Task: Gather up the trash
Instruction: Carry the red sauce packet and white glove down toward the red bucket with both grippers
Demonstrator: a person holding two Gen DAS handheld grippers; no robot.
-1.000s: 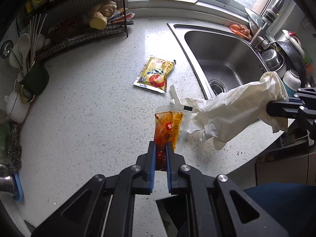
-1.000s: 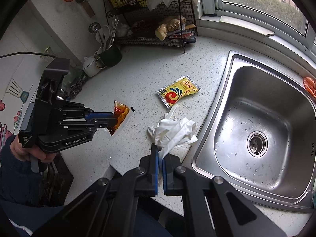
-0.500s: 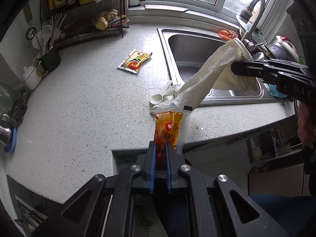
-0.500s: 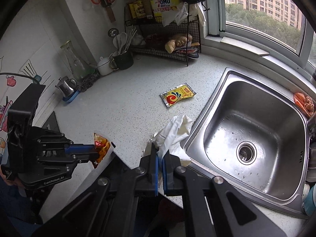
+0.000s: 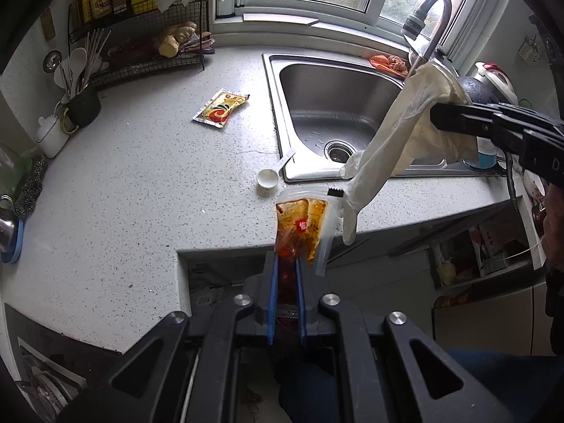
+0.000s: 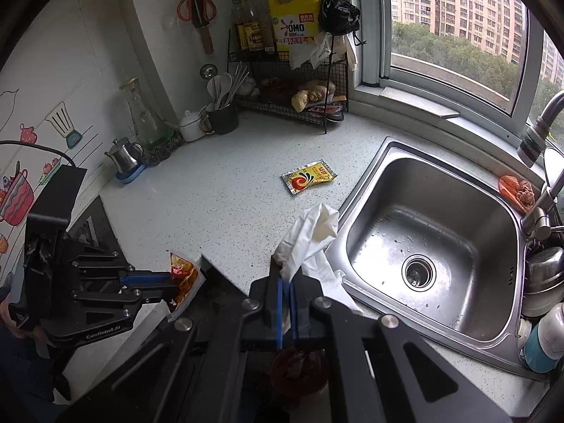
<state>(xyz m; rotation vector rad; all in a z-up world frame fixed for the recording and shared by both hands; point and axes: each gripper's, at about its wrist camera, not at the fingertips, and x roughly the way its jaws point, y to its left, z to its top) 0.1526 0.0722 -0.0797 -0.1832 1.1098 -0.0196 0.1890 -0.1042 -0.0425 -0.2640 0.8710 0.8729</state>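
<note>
My left gripper [image 5: 285,261] is shut on an orange sauce packet [image 5: 299,225] and holds it beyond the counter's front edge; it also shows in the right wrist view [image 6: 183,276]. My right gripper [image 6: 287,278] is shut on a crumpled white glove [image 6: 310,236], which hangs long in the left wrist view [image 5: 398,141]. A yellow sachet [image 5: 220,107] lies flat on the speckled counter [image 5: 141,176]; it also shows in the right wrist view [image 6: 308,178]. A white plastic scoop [image 5: 269,176] lies by the sink's corner.
A steel sink [image 6: 423,239] with faucet [image 5: 428,24] is at the right. A wire rack [image 6: 292,81] with bottles, a utensil cup [image 6: 220,116] and a small kettle [image 6: 125,157] line the back. Something red sits below my right gripper [image 6: 299,370].
Both grippers pulled back and up from the counter with their loads. The glove lifted off the counter and uncovered the scoop.
</note>
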